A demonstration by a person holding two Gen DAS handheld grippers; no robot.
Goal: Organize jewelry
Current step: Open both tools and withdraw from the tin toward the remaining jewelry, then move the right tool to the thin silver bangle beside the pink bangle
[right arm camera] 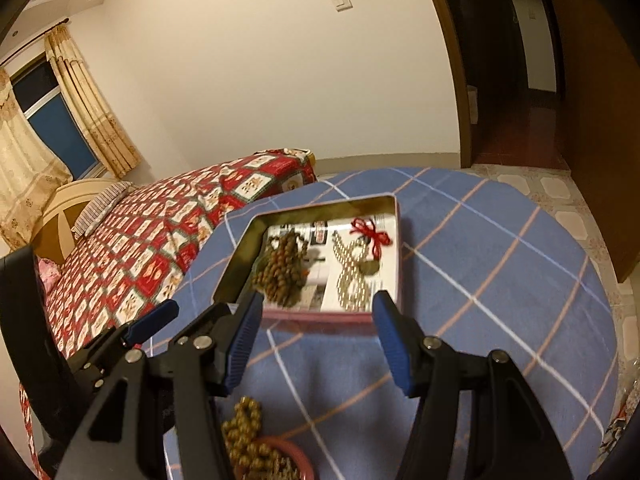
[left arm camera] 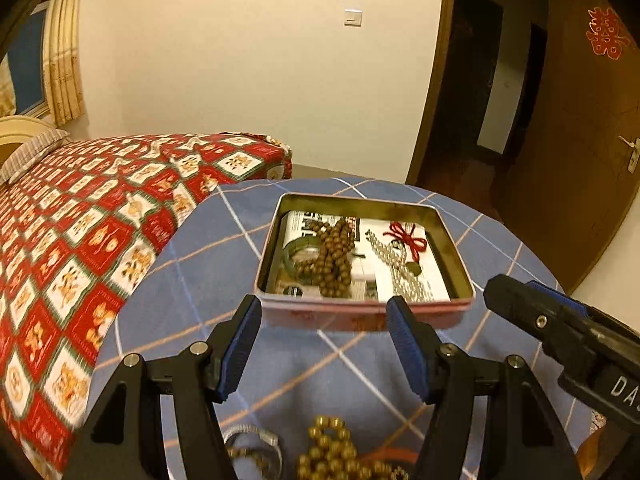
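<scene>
Both tongs are released, with nothing between the blue pads. Left gripper (left arm camera: 324, 346): two black hinged arms with steel pivot pins, each ending in a ribbed blue rubber pad, spread wide. Right gripper (right arm camera: 316, 338): same build, same spread; its tip also appears at the right edge of the left wrist view (left arm camera: 532, 300).

Largest surfaces first. Bed (left arm camera: 80, 248): covered by a quilt in a red and white check with printed squares, wrinkled near the foot. Round table (left arm camera: 200, 280): draped in a soft blue cloth crossed by thin white and orange lines.

Tin tray (left arm camera: 456, 256): shallow, rectangular, rounded corners, dull gold metal inside, reddish outer wall. It sits on the cloth just beyond both pairs of tips, and its near wall lines up between the pads in each wrist view. Its floor is lined with printed paper.

Contents of the tray:
- Brown bead strand (left arm camera: 334, 258): matte round beads, wood-like, heaped left of centre.
- Green bangle (left arm camera: 298, 252): smooth ring, partly under the brown beads.
- Pearl strand (left arm camera: 394, 264): small glossy pale beads, looped on the right side.
- Red cord bow (left arm camera: 408, 238): thin twisted cord, at the far right, touching the pearl strand.

Loose items on the cloth, below and behind the tips:
- Gold bead strand (left arm camera: 332, 452): shiny round beads, piled.
- Silver bangle (left arm camera: 256, 440): thin metal ring, left of the gold beads.
- Red bangle (right arm camera: 292, 456): smooth ring, touching the gold beads.
</scene>
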